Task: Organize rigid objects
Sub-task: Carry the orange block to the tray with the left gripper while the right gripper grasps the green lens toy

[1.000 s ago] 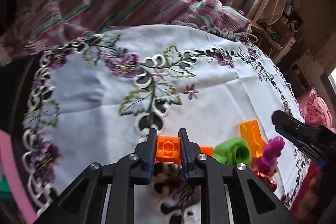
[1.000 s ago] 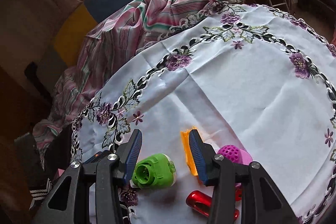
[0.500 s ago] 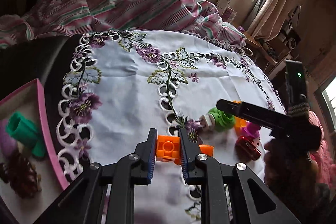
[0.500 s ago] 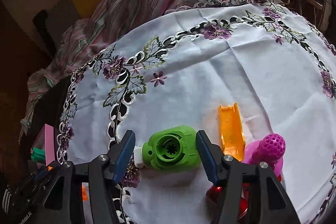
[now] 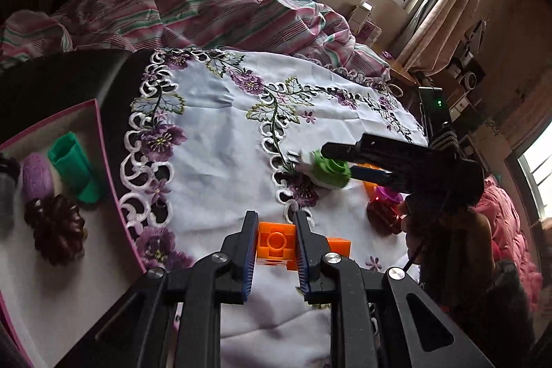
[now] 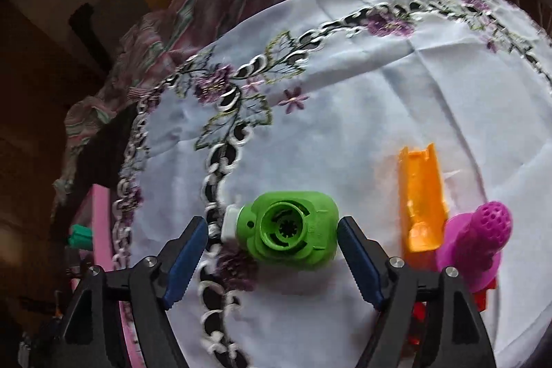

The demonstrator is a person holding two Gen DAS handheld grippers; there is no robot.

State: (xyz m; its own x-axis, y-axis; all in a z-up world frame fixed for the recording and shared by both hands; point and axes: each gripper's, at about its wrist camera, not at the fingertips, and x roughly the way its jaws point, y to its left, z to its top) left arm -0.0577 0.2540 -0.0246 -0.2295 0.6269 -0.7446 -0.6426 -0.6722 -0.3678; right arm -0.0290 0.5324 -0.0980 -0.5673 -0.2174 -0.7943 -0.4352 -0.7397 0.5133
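My left gripper is shut on an orange block, held above the embroidered white tablecloth. A pink-rimmed tray lies at the left with a teal piece, a lilac piece and a dark brown flower-shaped piece in it. My right gripper is opening, its jaws on either side of a green round part with a white nozzle, and the pads stand clear of it. The same green part shows under the right gripper in the left wrist view.
An orange channel piece, a magenta perforated knob and a red item lie to the right of the green part. A striped blanket is heaped beyond the cloth. A person's hand holds the right gripper.
My left gripper carried the orange block leftward, bringing the pink tray into view. My right gripper widened and came down around the green part.
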